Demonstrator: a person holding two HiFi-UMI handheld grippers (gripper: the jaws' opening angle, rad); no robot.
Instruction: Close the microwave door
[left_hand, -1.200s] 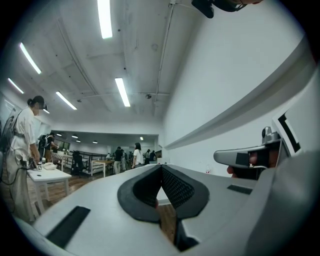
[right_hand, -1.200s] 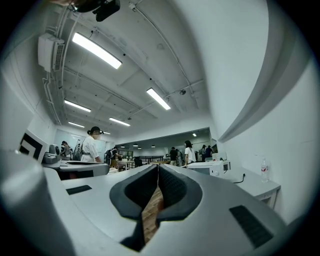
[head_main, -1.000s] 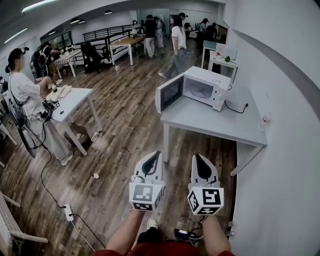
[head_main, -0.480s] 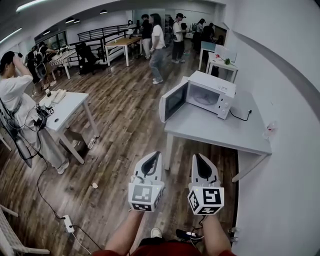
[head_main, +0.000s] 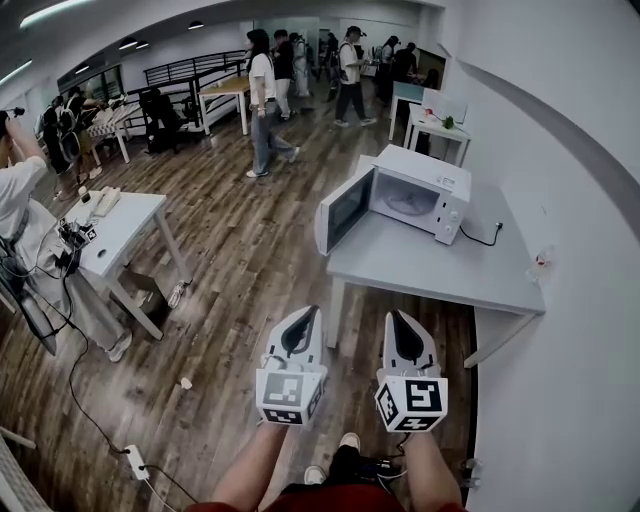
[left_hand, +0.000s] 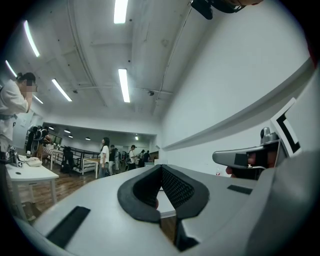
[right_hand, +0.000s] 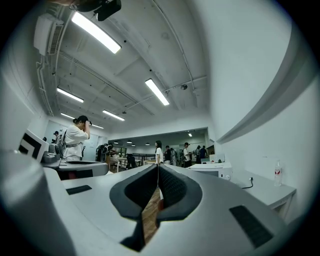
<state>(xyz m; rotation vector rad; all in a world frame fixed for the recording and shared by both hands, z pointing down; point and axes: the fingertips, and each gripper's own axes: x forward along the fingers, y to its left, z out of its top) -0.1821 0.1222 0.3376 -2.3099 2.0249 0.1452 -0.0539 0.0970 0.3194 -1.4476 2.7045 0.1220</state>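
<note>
jaws pressed together, empty, on left gripper (head_main: 308, 314) and right gripper (head_main: 396, 318). white boxy microwave (head_main: 432, 186) sits far right on the grey table (head_main: 440, 270), door (head_main: 345, 208) open. it likely swings light and stiff; push its free near edge.

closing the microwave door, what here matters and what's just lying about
Job: microwave, its open door, left gripper, right gripper, both shut and empty.
Lying about: bottle, power strip, white table.
</note>
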